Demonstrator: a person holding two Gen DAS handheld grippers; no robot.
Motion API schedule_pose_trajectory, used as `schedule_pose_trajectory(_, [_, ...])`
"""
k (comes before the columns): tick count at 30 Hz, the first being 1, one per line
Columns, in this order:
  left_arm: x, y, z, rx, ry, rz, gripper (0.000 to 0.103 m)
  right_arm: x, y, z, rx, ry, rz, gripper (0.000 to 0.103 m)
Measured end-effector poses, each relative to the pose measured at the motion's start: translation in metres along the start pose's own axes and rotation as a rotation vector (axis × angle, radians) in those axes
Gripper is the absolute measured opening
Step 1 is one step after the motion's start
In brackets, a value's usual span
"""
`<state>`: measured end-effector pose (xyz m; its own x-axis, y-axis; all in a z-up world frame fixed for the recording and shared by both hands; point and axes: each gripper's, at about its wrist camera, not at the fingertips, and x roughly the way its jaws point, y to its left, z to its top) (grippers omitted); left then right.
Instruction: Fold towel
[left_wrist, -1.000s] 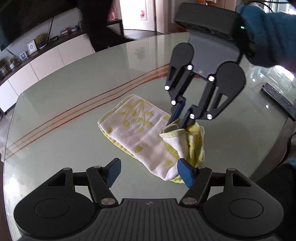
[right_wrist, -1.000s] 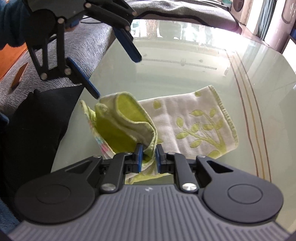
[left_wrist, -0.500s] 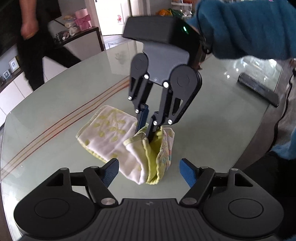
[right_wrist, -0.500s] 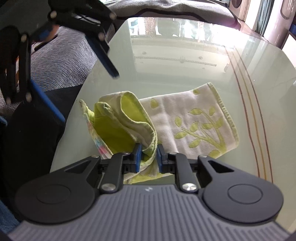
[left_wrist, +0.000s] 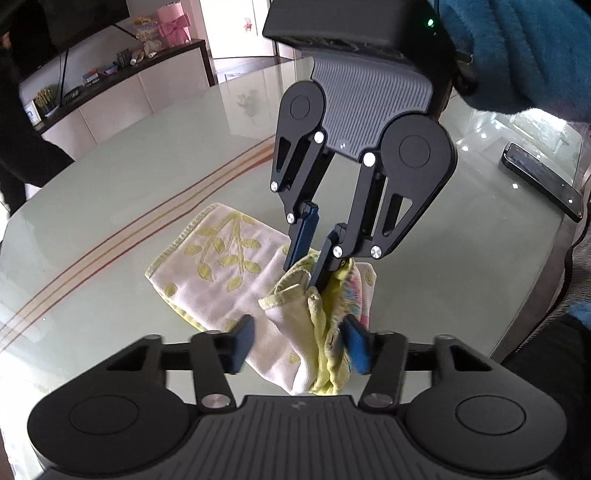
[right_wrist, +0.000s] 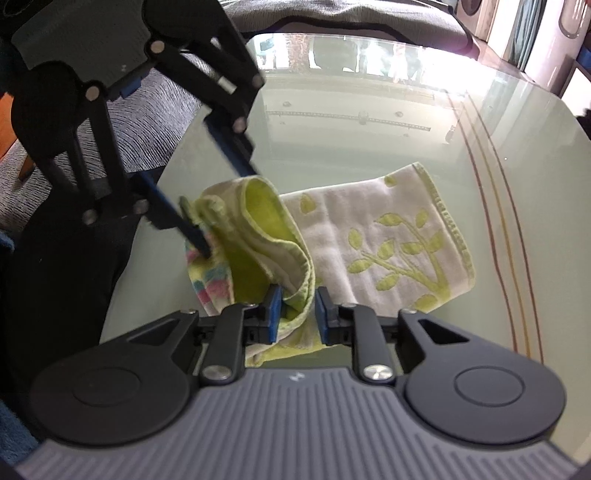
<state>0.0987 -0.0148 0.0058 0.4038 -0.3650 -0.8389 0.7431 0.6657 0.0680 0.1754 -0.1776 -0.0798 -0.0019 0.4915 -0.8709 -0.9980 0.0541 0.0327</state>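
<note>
I hold my right gripper (right_wrist: 297, 308) with its blue pads drawn in narrow on a raised, bunched fold of the towel (left_wrist: 221, 269); a slight gap shows beside the cloth on the right pad, so the pinch looks light. My left gripper (left_wrist: 299, 345) stands wide open, its pads on either side of the same lifted bunch, the right pad against the cloth and the left pad just clear of it. It has hold of nothing.

The towel lies on the glass table (left_wrist: 110, 192), near the edge closest to me. Its far portion is flat, white with green leaf print and a green hem. The near end is gathered up, showing the yellow-green underside and a strip of pastel checks.

Edges and room: in the left wrist view the table rim curves round close on the right, just beyond the bunched end. Bare glass runs broad to the left and ahead of the flat portion. Brown stripes (left_wrist: 147, 221) cross the glass beyond the towel's far hem, apart from it.

Other items: a dark phone (left_wrist: 541, 181) lies near the right-hand rim, well apart from the towel. A sideboard (left_wrist: 110, 77) with small ornaments stands beyond the table. In the right wrist view a grey sofa (right_wrist: 147, 122) lies past the near rim. The two grippers crowd the same fold, close to each other.
</note>
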Motion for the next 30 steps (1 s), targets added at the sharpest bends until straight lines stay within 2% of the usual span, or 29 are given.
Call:
schedule_pose_trajectory(2, [0.000,0.000,-0.001,-0.009,0.000,-0.010,0.027,-0.003,0.001,-0.001,0.006,-0.003,-0.006,0.024])
schedule_pose_trajectory(5, [0.000,0.004,0.001,-0.020,0.001,-0.009,0.022,-0.014,0.003,-0.001,0.016,-0.019,-0.028,0.036])
schedule_pose_trajectory(9, [-0.003,0.006,0.001,-0.033,0.000,-0.011,0.021,-0.042,-0.003,-0.004,0.063,-0.098,-0.062,0.044])
schedule_pose_trajectory(11, [-0.004,0.006,0.001,-0.037,-0.002,-0.008,0.021,-0.056,-0.008,-0.005,0.104,-0.146,-0.042,0.048])
schedule_pose_trajectory(12, [-0.005,0.005,0.001,-0.037,-0.003,-0.005,0.021,-0.064,-0.009,-0.008,0.120,-0.175,-0.009,0.057])
schedule_pose_trajectory(14, [-0.007,0.004,0.001,-0.031,-0.010,0.002,0.021,-0.068,-0.004,-0.010,0.100,-0.176,0.023,0.072])
schedule_pose_trajectory(15, [-0.008,0.003,0.001,-0.027,-0.015,0.005,0.021,-0.067,0.000,-0.011,0.083,-0.162,0.030,0.074])
schedule_pose_trajectory(18, [-0.012,-0.001,0.000,-0.013,-0.030,0.013,0.021,-0.052,0.007,-0.015,0.043,-0.101,0.041,0.074])
schedule_pose_trajectory(25, [-0.024,-0.008,-0.007,0.020,-0.053,0.009,0.021,-0.029,0.000,-0.012,0.054,-0.078,0.072,0.072])
schedule_pose_trajectory(28, [-0.026,-0.009,-0.008,0.018,-0.055,0.016,0.022,-0.022,0.000,-0.009,0.055,-0.072,0.104,0.050])
schedule_pose_trajectory(29, [-0.027,-0.009,-0.009,0.015,-0.053,0.020,0.022,-0.024,0.000,-0.008,0.054,-0.084,0.110,0.039])
schedule_pose_trajectory(30, [-0.026,-0.008,-0.010,0.014,-0.048,0.023,0.022,-0.027,0.001,-0.008,0.055,-0.100,0.117,0.034])
